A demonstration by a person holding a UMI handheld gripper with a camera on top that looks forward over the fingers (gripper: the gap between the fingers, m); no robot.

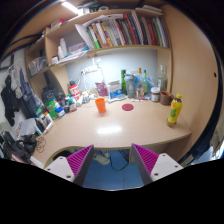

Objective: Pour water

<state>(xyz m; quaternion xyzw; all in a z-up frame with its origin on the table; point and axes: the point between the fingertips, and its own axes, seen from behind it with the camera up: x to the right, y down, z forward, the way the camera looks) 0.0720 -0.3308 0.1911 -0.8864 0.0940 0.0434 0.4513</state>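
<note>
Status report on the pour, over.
Gripper open, empty. Orange plastic cup upright on the beige desk, well beyond the fingers. Path ahead clear.

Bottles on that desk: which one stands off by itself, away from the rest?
The yellow bottle, alone near the desk's right edge; the other bottles cluster at the back under the shelf. The open claw holds nothing.

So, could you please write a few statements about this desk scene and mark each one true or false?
1. The claw holds the orange cup. False: the orange cup stands on the desk, well beyond the open claw, which holds nothing.
2. A yellow bottle stands upright on the desk. True.
3. The shelf above the desk is bare. False: the shelf carries a row of books.
4. Several bottles stand at the back of the desk, against the wall. True.
</note>
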